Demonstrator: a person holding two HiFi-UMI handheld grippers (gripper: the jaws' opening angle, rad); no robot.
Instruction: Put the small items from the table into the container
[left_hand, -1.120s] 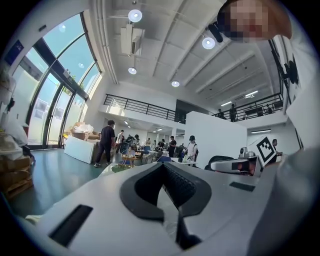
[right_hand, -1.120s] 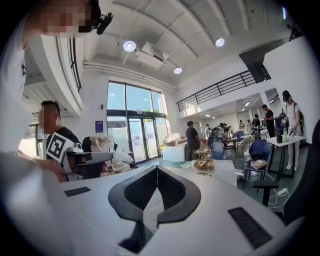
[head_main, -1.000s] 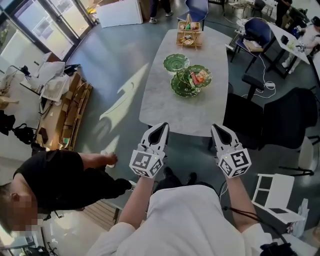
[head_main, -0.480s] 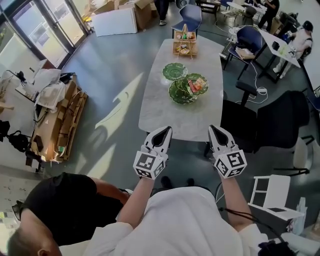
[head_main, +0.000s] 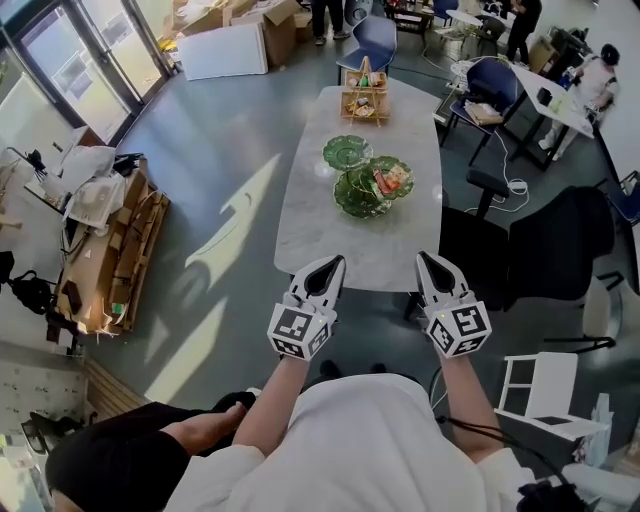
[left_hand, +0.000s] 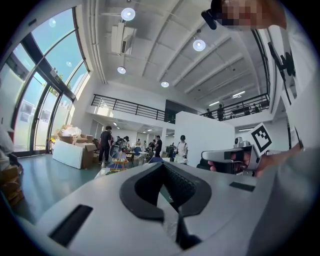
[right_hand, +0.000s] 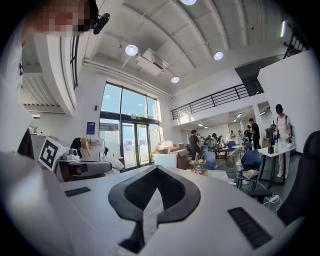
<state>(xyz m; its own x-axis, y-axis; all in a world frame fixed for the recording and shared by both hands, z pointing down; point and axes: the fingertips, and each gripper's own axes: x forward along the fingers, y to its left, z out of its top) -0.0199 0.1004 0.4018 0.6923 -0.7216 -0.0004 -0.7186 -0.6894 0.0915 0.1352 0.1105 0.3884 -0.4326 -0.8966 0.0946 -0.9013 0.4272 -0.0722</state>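
The person in the white shirt (head_main: 370, 440) is standing short of the table and holding both grippers out level, side by side and well apart. A second person in black (head_main: 120, 465) is crouching on the floor at the lower left.

The left gripper (head_main: 332, 262) is showing its jaws pressed together at the tips in its own view, with nothing between them. The right gripper (head_main: 427, 258) is likewise fully closed and empty. Each is carrying its marker cube at the rear. Both sets of tips are hanging over the floor just before the near edge of the marble-look table (head_main: 330, 235), touching nothing.

Past the bare near half of the tabletop, a cluster of overlapping green glass dishes (head_main: 358, 195) is sitting towards the middle. The small items (head_main: 388, 180), red, orange and white, are lying on the right-hand dish of that cluster. Just beyond, a single green dish (head_main: 347, 152) is sitting apart and looking empty.

At the far end of the table a wooden tiered stand (head_main: 363, 95) is standing upright with a few things on its shelves, too small to tell.

A black office chair (head_main: 560, 250) is standing to the table's right, and a blue chair (head_main: 375, 35) is standing beyond its far end.
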